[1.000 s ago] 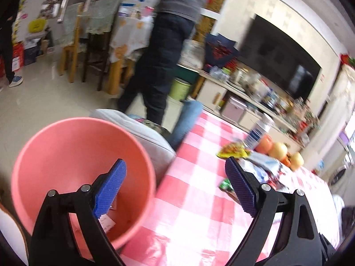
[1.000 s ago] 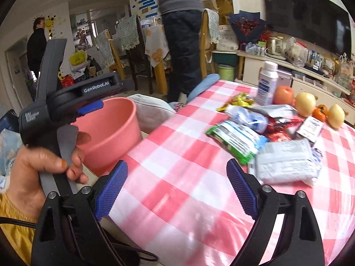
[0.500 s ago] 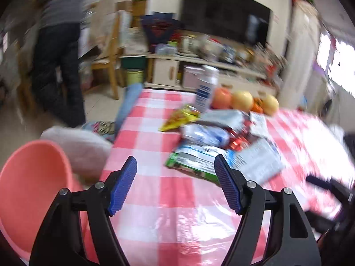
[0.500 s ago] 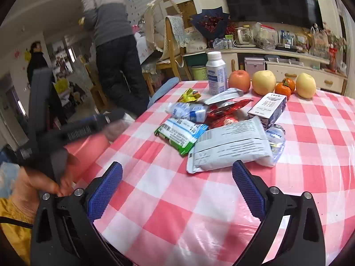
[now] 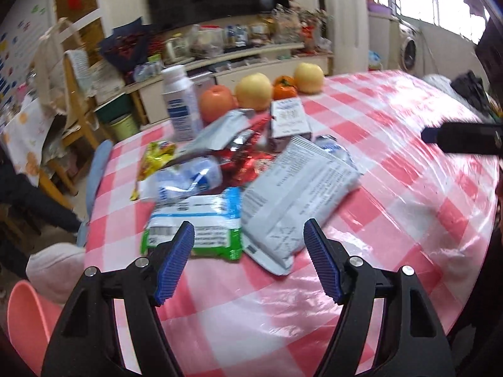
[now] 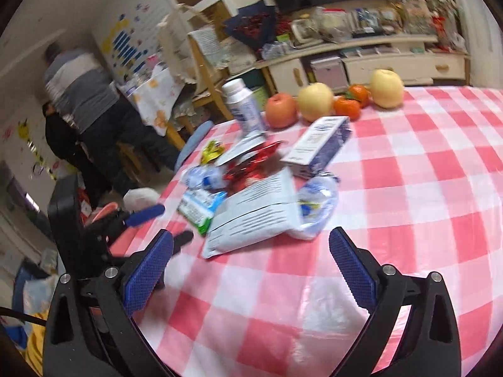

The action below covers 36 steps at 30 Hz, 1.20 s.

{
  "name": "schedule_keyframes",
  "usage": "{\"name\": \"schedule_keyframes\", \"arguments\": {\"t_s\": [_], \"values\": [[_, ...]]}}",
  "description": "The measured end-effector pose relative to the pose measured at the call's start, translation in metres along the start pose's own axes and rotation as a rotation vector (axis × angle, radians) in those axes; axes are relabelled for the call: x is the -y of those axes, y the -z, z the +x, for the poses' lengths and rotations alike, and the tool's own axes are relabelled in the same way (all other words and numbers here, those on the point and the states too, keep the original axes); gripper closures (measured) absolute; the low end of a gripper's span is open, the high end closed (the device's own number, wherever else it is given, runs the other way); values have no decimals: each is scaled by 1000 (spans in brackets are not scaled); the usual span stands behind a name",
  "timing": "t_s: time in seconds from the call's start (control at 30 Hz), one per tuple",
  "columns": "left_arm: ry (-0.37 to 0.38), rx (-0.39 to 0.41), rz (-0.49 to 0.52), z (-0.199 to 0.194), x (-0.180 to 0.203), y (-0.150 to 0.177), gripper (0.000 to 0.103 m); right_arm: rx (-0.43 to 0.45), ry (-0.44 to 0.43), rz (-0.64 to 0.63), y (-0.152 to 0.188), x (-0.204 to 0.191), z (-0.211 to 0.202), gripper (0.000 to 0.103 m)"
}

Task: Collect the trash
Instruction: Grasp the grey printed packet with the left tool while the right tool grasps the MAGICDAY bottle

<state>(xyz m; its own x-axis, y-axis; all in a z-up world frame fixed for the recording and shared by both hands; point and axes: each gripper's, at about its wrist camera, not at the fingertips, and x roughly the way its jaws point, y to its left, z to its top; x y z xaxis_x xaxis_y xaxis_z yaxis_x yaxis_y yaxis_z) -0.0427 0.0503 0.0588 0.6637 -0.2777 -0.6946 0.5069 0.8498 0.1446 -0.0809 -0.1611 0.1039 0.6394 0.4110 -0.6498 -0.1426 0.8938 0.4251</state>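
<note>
On checked table (image 5: 393,188), grey packet (image 5: 298,194) lies diagonal, near-left to far-right.

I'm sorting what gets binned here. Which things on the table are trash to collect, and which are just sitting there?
Trash to collect:
green wrapper
grey packet
red foil wrapper
yellow wrapper
crumpled plastic bottle
pink bucket takes it

Just lying about:
apples
tangerines
white bottle
small carton
</note>
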Motion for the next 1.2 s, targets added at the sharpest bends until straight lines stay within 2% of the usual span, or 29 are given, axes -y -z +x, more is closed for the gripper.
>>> {"name": "schedule_keyframes", "arguments": {"t_s": [0.23, 0.3, 0.33, 0.43, 0.53, 0.7, 0.83, 0.9, 1.07, 1.13, 1.2], "values": [[63, -70, 99, 38, 17, -18, 30, -20, -7, 111, -20, 42, 10, 5], [115, -73, 109, 45, 19, -23, 30, -29, -1, 117, -25, 48, 17, 6], [139, -76, 106, 48, 19, -27, 29, -40, 0, 120, -27, 51, 22, 8], [174, -101, 130, 60, 22, -34, 27, -91, -25, 152, -31, 60, 43, 28], [233, -128, 124, 72, 24, -40, 23, -120, -36, 166, -33, 63, 56, 28], [253, -143, 118, 82, 28, -43, 17, -147, -17, 156, -37, 68, 72, 28], [241, -149, 109, 89, 29, -46, 7, -152, -3, 148, -40, 74, 79, 28], [257, -163, 72, 94, 26, -46, 4, -159, -10, 145, -41, 74, 84, 28], [247, -173, 48, 96, 32, -44, 5, -160, 19, 88, -44, 66, 93, 28], [250, -179, 38, 96, 35, -43, 7, -159, 27, 80, -46, 66, 96, 28], [230, -169, 37, 92, 38, -42, 15, -161, 33, 79, -46, 68, 101, 28]]}}
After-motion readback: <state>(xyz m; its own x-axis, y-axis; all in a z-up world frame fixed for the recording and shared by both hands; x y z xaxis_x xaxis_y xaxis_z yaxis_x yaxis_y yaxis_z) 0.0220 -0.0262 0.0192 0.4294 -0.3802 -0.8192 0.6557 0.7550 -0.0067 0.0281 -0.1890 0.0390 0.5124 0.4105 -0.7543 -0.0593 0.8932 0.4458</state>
